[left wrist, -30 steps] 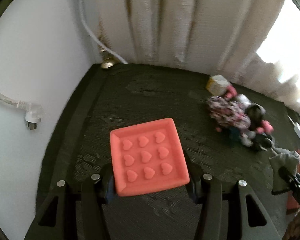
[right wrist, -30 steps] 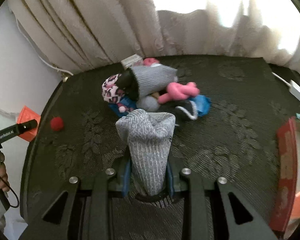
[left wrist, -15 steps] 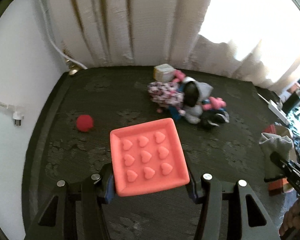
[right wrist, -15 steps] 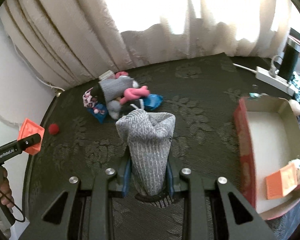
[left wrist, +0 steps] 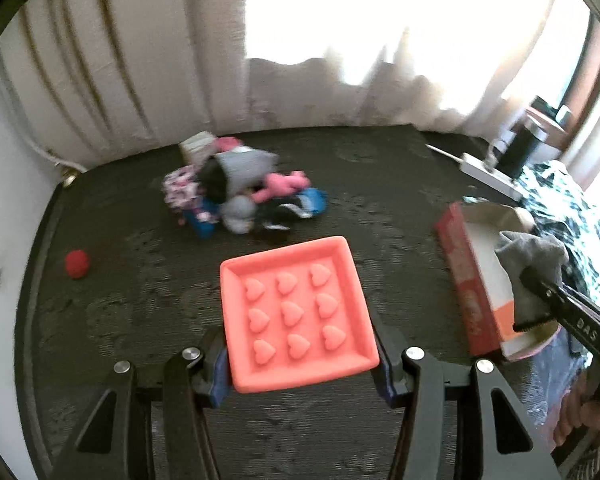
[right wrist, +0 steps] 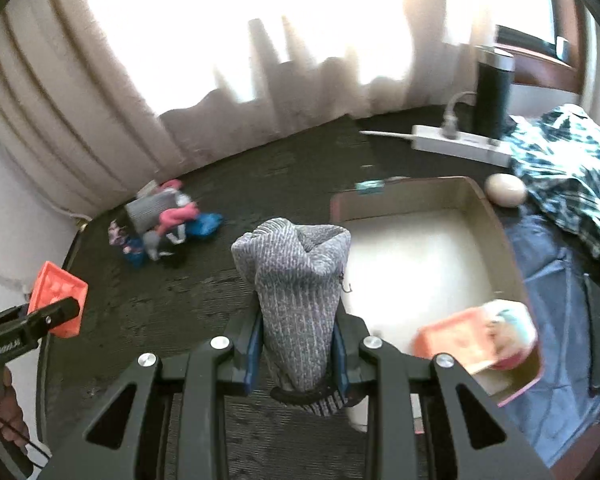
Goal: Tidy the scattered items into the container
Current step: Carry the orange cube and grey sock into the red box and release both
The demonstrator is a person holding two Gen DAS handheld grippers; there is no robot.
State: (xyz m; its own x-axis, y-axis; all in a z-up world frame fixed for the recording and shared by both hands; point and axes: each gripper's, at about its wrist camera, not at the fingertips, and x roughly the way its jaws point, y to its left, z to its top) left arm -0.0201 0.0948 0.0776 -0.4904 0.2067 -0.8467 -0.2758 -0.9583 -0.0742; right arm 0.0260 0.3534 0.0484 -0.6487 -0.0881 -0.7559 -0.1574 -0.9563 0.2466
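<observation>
Nearest the left wrist camera, a coral silicone tray [left wrist: 297,314] moulded with nine hearts is clamped by its two side edges between the fingers of the left gripper [left wrist: 300,364], which are spread wide to span it; the tray is held flat above the dark patterned tabletop [left wrist: 147,300]. In the right wrist view, a grey ribbed sock [right wrist: 297,300] is pinched between the closely drawn fingers of the right gripper [right wrist: 297,356], its bunched end standing up and its cuff hanging below the jaws. The sock is held over the near left edge of the container [right wrist: 476,200], a shallow cardboard box with red outer walls that is set at the right side of the tabletop; an orange card and a pale round item [right wrist: 480,336] are seen in its near right corner, blurred. Towards the tabletop's left edge a small red ball [left wrist: 77,264] is found alone. Farther back, near the far left corner, a pile of socks and small toys [left wrist: 239,192] is heaped together. Beyond the container, a cream egg-shaped object [right wrist: 506,190], a patterned cloth [right wrist: 572,176], a white power strip [right wrist: 460,144] and a dark tumbler [right wrist: 494,92] are placed by the far right edge, before pale curtains [left wrist: 139,60].
</observation>
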